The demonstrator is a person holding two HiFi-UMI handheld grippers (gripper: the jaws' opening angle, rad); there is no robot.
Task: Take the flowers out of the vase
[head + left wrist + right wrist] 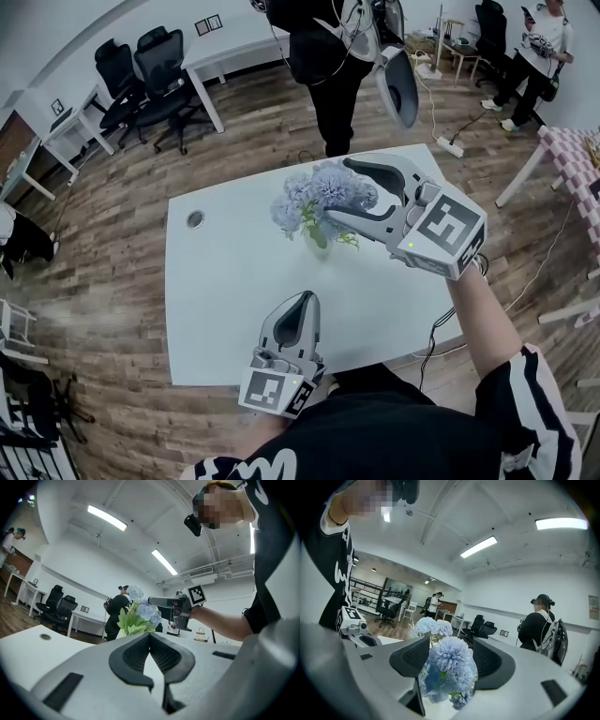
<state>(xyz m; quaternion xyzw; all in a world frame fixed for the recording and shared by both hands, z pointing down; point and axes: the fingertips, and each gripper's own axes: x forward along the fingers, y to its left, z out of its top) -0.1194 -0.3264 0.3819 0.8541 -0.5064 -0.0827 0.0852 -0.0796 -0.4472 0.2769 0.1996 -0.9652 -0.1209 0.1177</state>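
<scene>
**A:** Nearest, at low centre, the left gripper [300,305] is closed on nothing above the table [225,291].

**B:** Beyond it, mid-frame, the right gripper [339,187] gapes around the flowers [314,192], which sit in the vase [317,236].

**A:** It's probably too high. Close low on the stems, then lift straight up.

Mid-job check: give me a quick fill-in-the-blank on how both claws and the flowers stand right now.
1. The right claw is ___, its jaws standing either side of the flowers without pressing on them.
2. The left claw is ___ and holds nothing.
3. The flowers stand in the vase on the ___ table.
4. The flower heads are pale ___ in colour.

Missing words: open; shut; white; blue.
</scene>
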